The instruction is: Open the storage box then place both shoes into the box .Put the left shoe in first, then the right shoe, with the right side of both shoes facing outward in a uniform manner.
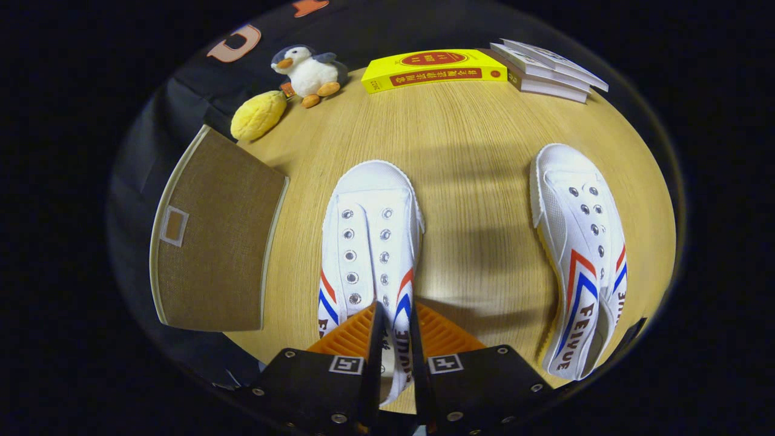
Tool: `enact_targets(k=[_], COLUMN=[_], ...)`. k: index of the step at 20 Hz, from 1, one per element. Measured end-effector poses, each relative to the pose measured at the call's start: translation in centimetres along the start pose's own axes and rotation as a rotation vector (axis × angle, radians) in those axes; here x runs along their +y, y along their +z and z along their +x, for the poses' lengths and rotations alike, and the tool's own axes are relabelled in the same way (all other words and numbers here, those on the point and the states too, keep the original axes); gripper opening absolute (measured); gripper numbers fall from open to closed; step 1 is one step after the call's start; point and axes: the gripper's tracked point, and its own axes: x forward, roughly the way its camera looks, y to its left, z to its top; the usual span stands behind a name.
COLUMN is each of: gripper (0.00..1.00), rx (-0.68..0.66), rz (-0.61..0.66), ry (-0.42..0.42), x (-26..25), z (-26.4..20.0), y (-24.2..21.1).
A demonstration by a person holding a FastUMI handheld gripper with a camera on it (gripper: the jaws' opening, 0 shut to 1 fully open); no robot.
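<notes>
Two white canvas shoes with red and blue stripes lie on the wooden table (pixel 472 139), toes pointing away from me. My gripper (pixel 395 315) is shut on the nearer shoe (pixel 369 230); its fingers pinch the shoe's right side wall near the heel opening, and the lettered side shows between them. The other shoe (pixel 578 242) lies off to the right of the fingers, tipped onto its side. A brown fabric storage box (pixel 212 242) with cream trim and a small label window stands left of the held shoe, at the table's left edge. I cannot tell whether the box is open.
Along the far edge of the table are a penguin plush (pixel 310 71), a yellow plush (pixel 259 115), a yellow book (pixel 436 69) and a stack of white books (pixel 548 69). Bare wood lies between the two shoes.
</notes>
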Motion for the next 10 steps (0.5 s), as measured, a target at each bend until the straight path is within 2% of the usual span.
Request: enact_targets(k=[2,3,5,7,10], gripper=[0.18,0.08,0.0,0.0,0.0], rx=[-0.022,-0.049,-0.096,-0.119,-0.17], rz=[0.008,0.052,0.137,0.229,0.212], ry=[0.017,0.025,0.099,0.18,0.159], x=[-0.1,-0.2,0.2,1.3,1.3], z=[0.0,-0.1,-0.4,-1.0,-2.2], y=[0.1,0.2,0.4,0.7,1.9])
